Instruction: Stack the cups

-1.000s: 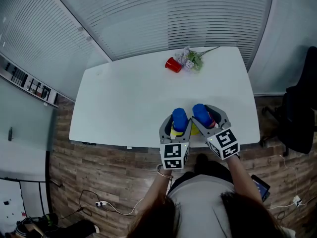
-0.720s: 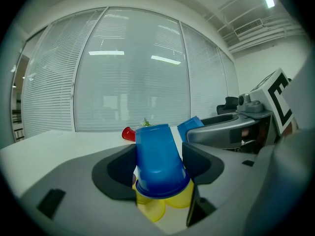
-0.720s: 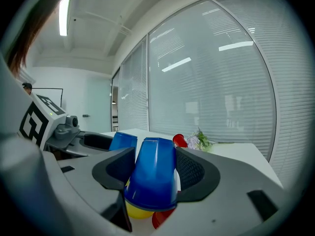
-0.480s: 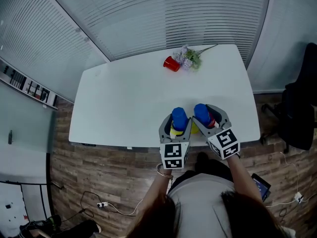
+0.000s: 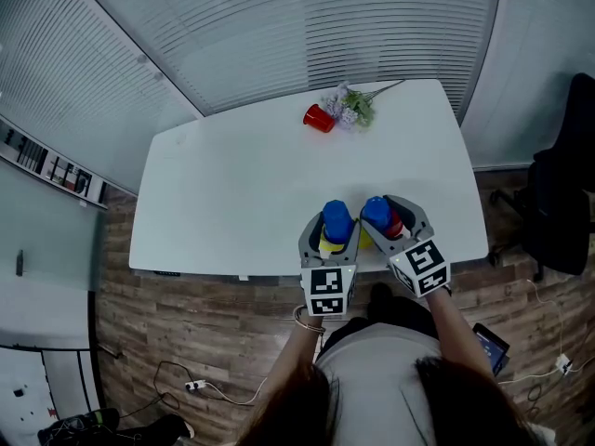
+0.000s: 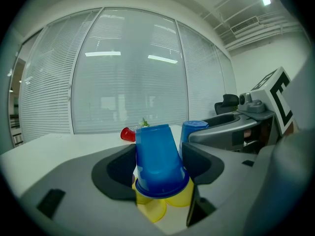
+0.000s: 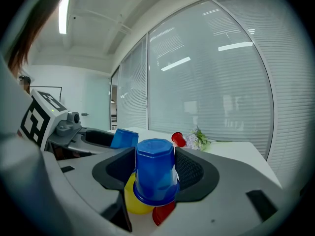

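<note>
Head view: a person is standing at the near edge of a white counter (image 5: 232, 184), holding a claw in each hand. The left claw (image 5: 336, 230) is gripping an upturned blue cup (image 5: 337, 217). The right claw (image 5: 390, 216) is gripping a second blue cup (image 5: 376, 211) just beside it. A red cup (image 5: 318, 118) is lying on its side near the far edge, just beside a flower sprig (image 5: 353, 108).

Left gripper view: the jaws are pressing on the blue cup's sides — yellow cups (image 6: 156, 206) are showing beneath its rim.

Right gripper view: the jaws are standing wide, clamping the second blue cup, also upturned — a yellow cup (image 7: 132, 200) and a lower red cup (image 7: 164, 213) are peeking out below it.
</note>
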`<control>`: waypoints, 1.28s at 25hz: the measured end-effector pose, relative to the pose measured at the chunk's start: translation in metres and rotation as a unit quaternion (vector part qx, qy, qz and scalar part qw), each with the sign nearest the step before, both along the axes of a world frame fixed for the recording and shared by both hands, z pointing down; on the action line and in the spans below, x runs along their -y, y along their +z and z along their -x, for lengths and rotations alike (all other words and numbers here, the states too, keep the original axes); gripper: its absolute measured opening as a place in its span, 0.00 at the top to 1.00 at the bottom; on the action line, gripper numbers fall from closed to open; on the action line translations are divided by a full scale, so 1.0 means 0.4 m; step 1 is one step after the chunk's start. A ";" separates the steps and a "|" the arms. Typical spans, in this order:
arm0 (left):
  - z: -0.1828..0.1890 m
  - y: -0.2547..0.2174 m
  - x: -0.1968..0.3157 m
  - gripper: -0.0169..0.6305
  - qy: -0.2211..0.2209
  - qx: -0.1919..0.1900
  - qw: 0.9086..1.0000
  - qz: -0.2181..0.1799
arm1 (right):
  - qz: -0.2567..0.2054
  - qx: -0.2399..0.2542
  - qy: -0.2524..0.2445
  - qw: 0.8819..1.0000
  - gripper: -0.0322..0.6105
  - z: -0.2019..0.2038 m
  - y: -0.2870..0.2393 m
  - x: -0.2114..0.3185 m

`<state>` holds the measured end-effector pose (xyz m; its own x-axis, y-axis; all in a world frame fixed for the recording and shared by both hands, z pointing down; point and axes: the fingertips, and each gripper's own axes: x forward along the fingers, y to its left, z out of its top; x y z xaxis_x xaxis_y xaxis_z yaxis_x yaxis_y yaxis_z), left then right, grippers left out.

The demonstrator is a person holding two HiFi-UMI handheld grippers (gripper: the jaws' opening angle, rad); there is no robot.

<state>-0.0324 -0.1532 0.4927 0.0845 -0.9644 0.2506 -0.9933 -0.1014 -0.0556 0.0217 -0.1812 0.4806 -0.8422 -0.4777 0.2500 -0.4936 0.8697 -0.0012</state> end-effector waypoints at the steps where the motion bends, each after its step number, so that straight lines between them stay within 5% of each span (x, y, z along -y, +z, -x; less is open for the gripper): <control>1: 0.000 0.001 -0.001 0.52 0.000 0.001 1.000 0.001 | 0.000 0.000 0.000 1.000 0.52 -0.001 -0.001 -0.003; 32: -0.008 -0.088 -0.089 0.51 0.005 0.002 0.999 -0.037 | -0.020 0.043 0.042 0.998 0.53 -0.051 -0.092 -0.058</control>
